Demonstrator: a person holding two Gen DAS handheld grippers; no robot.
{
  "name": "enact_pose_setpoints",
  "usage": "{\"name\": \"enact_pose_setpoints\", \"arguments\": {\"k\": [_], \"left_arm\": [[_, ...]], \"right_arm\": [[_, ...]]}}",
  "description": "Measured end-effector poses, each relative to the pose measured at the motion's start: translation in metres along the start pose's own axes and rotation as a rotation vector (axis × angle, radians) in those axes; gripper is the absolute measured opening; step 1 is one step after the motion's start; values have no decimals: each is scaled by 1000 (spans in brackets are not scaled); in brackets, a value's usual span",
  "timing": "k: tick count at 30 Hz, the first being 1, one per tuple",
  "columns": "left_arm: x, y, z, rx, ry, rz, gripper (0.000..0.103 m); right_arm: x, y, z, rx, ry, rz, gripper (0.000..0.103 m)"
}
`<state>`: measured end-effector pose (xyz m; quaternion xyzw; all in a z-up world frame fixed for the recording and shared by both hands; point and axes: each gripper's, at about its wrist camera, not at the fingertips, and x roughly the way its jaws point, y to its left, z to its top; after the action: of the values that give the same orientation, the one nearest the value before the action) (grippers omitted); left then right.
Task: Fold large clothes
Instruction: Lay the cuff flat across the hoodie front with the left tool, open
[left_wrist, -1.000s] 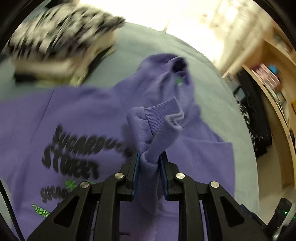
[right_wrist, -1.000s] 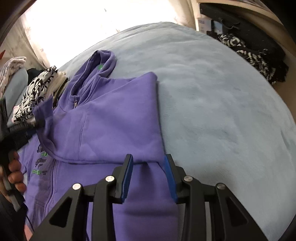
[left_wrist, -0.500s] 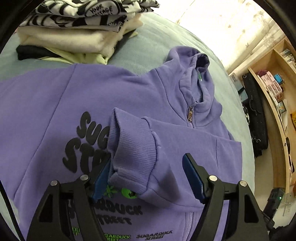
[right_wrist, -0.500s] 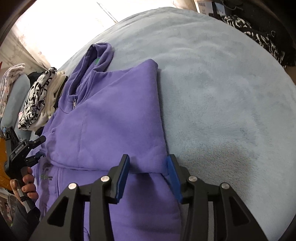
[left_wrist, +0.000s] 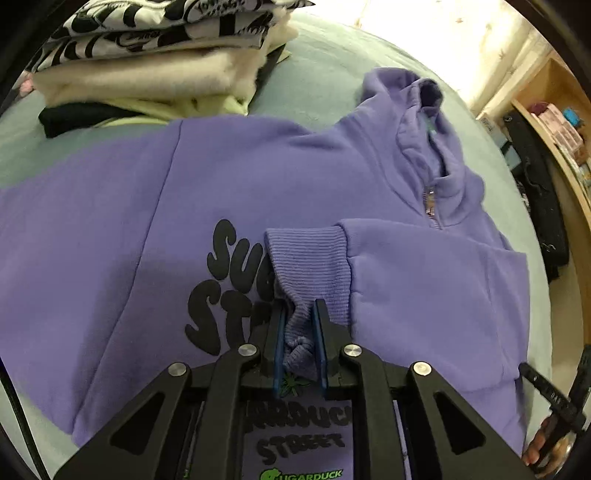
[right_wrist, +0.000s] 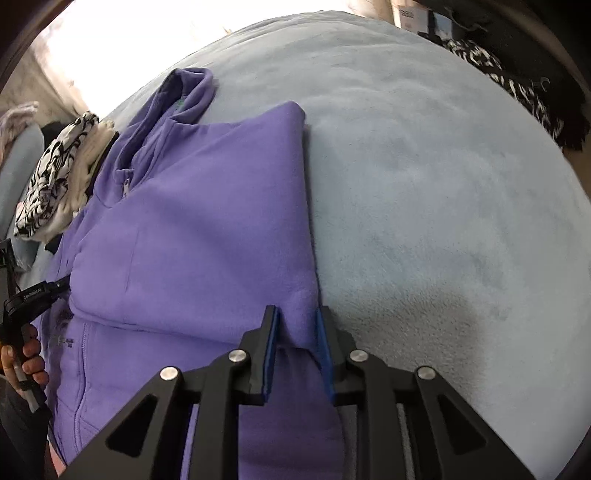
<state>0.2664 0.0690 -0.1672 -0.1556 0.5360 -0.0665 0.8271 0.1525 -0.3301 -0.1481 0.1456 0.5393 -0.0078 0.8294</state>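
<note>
A purple zip hoodie (left_wrist: 110, 221) with black chest lettering lies face up on a pale blue blanket (right_wrist: 424, 184). One sleeve is folded across the chest, its ribbed cuff (left_wrist: 310, 258) resting on the lettering. My left gripper (left_wrist: 298, 306) is closing, and its blue pads pinch the cuff's near edge, which bunches between them. In the right wrist view the hoodie (right_wrist: 207, 221) shows its folded side edge. My right gripper (right_wrist: 297, 314) is closing on that fold, which fills the gap between the pads. A hand (right_wrist: 26, 354) holds the left gripper at the frame's left.
A stack of folded clothes (left_wrist: 159, 66), black-and-white print on top, sits on the blanket beyond the hoodie's shoulder. Wooden shelves (left_wrist: 554, 122) stand to the right of the bed. Dark and patterned garments (right_wrist: 517, 81) hang past the blanket's far right edge.
My left gripper held the sleeve raised, let it drop across the chest with jaws wide, then closed on the cuff. My right jaws narrowed onto the fold edge.
</note>
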Motion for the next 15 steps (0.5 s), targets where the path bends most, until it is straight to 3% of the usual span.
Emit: {"name": "enact_pose_setpoints", "arguments": {"k": [1, 3, 4, 5, 7, 12, 15], "left_arm": [[-3, 1, 2, -3, 0, -16, 18], [-7, 2, 9, -5, -11, -45, 39], [-9, 3, 12, -6, -21, -47, 56], [-12, 3, 18, -8, -44, -47, 63], [-11, 2, 25, -3, -59, -57, 63], [13, -3, 42, 21, 18, -33, 63], [20, -11, 47, 52, 25, 13, 50]], "right_arm": [[-5, 1, 4, 1, -4, 13, 26], [-16, 0, 15, 8, -28, 67, 35], [-19, -1, 22, 14, -48, 94, 42], [-21, -2, 29, 23, -61, 100, 43], [-20, -1, 45, 33, -78, 99, 44], [10, 5, 94, 57, -73, 84, 44], [27, 6, 118, 48, -72, 14, 44]]}}
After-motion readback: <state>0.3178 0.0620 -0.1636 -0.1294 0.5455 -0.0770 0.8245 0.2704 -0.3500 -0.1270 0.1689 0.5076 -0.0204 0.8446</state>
